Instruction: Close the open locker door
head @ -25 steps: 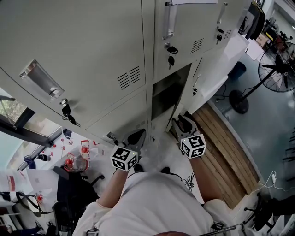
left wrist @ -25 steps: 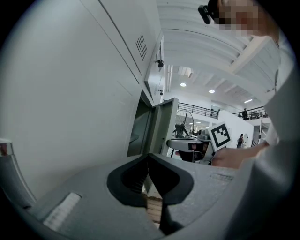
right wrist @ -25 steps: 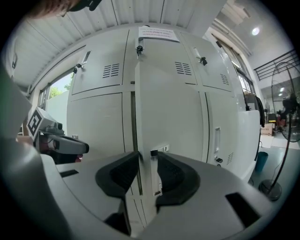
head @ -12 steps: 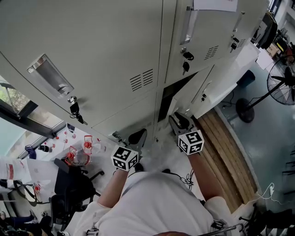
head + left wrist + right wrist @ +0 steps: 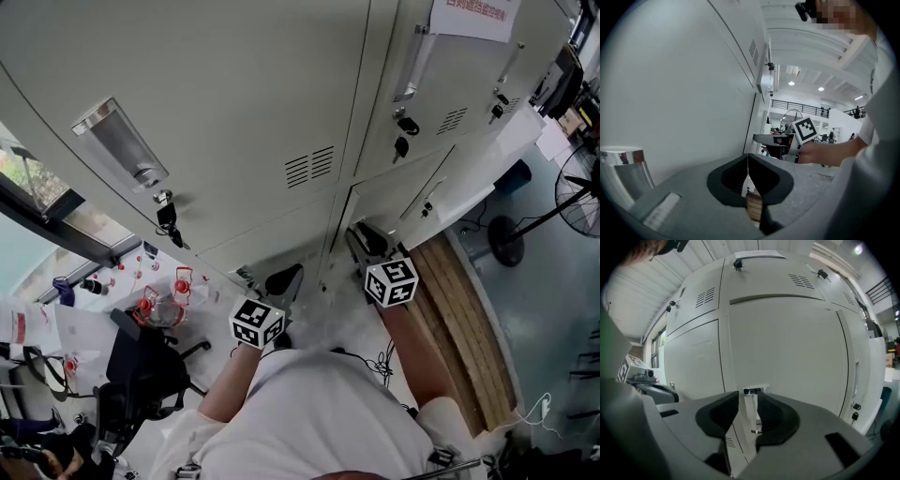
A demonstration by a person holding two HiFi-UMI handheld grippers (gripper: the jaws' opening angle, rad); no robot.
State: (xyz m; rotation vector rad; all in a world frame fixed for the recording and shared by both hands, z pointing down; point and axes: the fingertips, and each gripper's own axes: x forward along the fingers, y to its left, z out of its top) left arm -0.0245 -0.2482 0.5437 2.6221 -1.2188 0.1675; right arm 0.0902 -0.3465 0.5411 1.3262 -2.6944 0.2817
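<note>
The locker door (image 5: 389,202) had swung almost flush, nearly closed. Below it, the right gripper (image 5: 364,239) jaws stood slightly spread, the left gripper (image 5: 281,279) jaws pressed together.

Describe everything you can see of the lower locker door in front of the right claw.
The lower locker door is a plain pale grey panel, metal by its look, upright, below a vented upper door. It sits shut or nearly so; the head view shows a thin dark seam along its left edge. Its chrome handle, near that edge, stands between the right claw's parted jaws; contact is unclear.
</note>
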